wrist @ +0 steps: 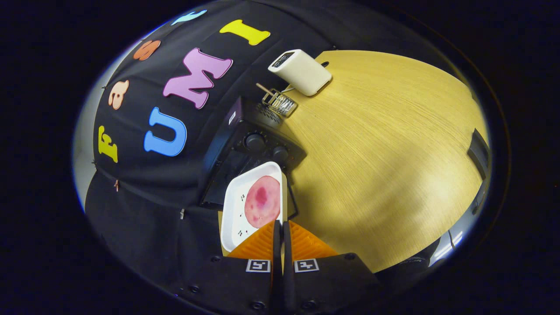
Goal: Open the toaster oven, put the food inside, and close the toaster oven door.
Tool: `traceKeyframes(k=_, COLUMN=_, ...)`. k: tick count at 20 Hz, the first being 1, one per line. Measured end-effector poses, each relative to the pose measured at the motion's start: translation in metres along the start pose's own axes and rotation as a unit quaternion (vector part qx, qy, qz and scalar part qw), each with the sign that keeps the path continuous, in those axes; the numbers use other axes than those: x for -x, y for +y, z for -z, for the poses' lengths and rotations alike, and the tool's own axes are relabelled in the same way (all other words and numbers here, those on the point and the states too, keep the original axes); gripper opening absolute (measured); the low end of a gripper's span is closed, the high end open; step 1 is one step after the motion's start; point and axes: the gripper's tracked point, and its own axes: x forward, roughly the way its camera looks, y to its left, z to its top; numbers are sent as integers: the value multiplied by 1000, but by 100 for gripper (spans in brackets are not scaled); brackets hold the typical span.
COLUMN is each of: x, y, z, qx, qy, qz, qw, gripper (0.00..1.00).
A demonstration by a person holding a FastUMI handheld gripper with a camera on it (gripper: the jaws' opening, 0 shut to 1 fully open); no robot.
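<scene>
nearest me, my gripper point(280, 227) has its fingers nearly together, pinching the right rim of a white tray point(236, 205) between them. on that tray lies a round pink slice of food point(262, 201). just beyond it i see the black toaster oven point(249, 146) on the wooden table point(385, 153). farther off sit a small wire rack point(280, 103) and a white box point(302, 71).
</scene>
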Motion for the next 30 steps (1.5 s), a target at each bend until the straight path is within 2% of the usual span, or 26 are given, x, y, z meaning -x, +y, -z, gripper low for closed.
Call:
traceKeyframes(k=11, x=-91, y=50, z=10, qx=24, qy=7, qz=19, qw=999, gripper=6)
traceKeyframes(k=18, x=-139, y=76, z=-9, qx=0, qy=-37, qz=18, qw=999, gripper=5)
traceKeyframes(k=24, x=-182, y=72, z=-21, qx=-54, qy=-81, qz=43, qw=994, gripper=5)
traceKeyframes(k=30, x=-216, y=83, z=-28, qx=-147, qy=-141, qz=56, qw=977, gripper=6)
